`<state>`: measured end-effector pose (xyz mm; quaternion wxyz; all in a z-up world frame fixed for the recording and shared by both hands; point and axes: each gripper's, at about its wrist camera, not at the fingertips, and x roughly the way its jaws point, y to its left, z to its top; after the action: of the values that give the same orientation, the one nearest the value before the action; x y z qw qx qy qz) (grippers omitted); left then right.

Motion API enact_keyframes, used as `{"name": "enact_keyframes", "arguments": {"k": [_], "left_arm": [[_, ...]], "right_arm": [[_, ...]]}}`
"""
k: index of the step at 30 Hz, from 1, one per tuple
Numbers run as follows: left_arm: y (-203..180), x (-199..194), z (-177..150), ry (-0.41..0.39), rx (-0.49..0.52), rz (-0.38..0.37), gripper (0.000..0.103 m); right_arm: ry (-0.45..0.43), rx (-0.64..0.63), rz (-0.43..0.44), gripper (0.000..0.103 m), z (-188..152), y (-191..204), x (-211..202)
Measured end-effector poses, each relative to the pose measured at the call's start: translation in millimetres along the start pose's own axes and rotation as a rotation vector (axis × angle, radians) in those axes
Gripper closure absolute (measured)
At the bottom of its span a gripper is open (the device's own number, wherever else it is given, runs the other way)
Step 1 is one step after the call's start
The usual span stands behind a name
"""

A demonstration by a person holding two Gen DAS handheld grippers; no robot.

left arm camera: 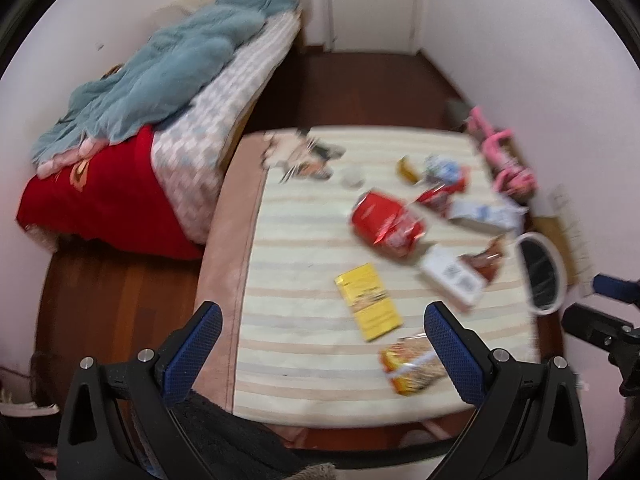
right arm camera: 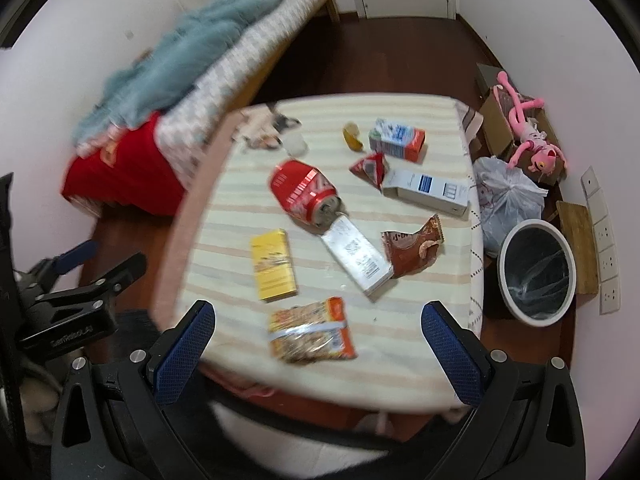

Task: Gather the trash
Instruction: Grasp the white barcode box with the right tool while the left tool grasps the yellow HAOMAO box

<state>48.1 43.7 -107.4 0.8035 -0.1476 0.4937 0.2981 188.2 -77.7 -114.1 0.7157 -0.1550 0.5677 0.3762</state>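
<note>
Hovering above the near edge of the striped table [right arm camera: 400, 352], both grippers were found empty, tilted downward toward the littered surface. The right gripper [right arm camera: 318, 330] had its blue-padded fingers [right arm camera: 182, 354] spread wide, with an orange snack packet [right arm camera: 312, 330] lying on the cloth below, between them but untouched. The left gripper [left arm camera: 322, 336] was likewise spread wide and held nothing; it sat over the table's near left corner, with a yellow box [left arm camera: 368, 302] visible below the gap. In the right wrist view the left gripper appeared at the left edge, well apart from its partner. Trash remained scattered on the table: a crushed red can [right arm camera: 306, 194] near the centre, a white carton [right arm camera: 356, 256] just beside its mouth, a brown wrapper [right arm camera: 412, 246] touching that carton's right side, a longer white box [right arm camera: 426, 192] farther right, a small red triangular packet [right arm camera: 370, 168], and a blue-and-orange drink carton [right arm camera: 398, 142] toward the far edge. A white bin [right arm camera: 536, 272] with a dark liner stood on the floor beside the table's right edge, next to a knotted plastic bag [right arm camera: 508, 196]. Both views were blurred.
</note>
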Motion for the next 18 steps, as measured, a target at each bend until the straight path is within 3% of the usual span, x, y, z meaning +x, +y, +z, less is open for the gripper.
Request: {"name": "enact_keyframes", "arguments": {"k": [4,6,11,14,18], "left_arm": [[5.1,62.1,-5.9,0.126,-0.022,0.043,0.000],[8.8,92.1,-11.8,0.200,-0.046,0.056,0.000],[14.6,143.8,-24.2,0.326,-0.109,0.053,0.000],[12.8,160.4,-29.1,0.361,-0.127,0.048,0.000],[4.2,169.4,-27.0,0.389,-0.144,0.022,0.000]], "right_arm": [[0.058,-0.038,-0.092,0.001,15.3,-2.3,72.3],[0.102,-0.061,-0.120,0.010,26.6,-3.7,112.1],[0.196,-0.121,-0.198,0.014,41.8,-8.8,183.8],[0.259,-0.111,-0.182,0.034,41.9,-15.1,210.9],[0.262,-0.060,-0.154,0.043,37.7,-24.6,215.9]]}}
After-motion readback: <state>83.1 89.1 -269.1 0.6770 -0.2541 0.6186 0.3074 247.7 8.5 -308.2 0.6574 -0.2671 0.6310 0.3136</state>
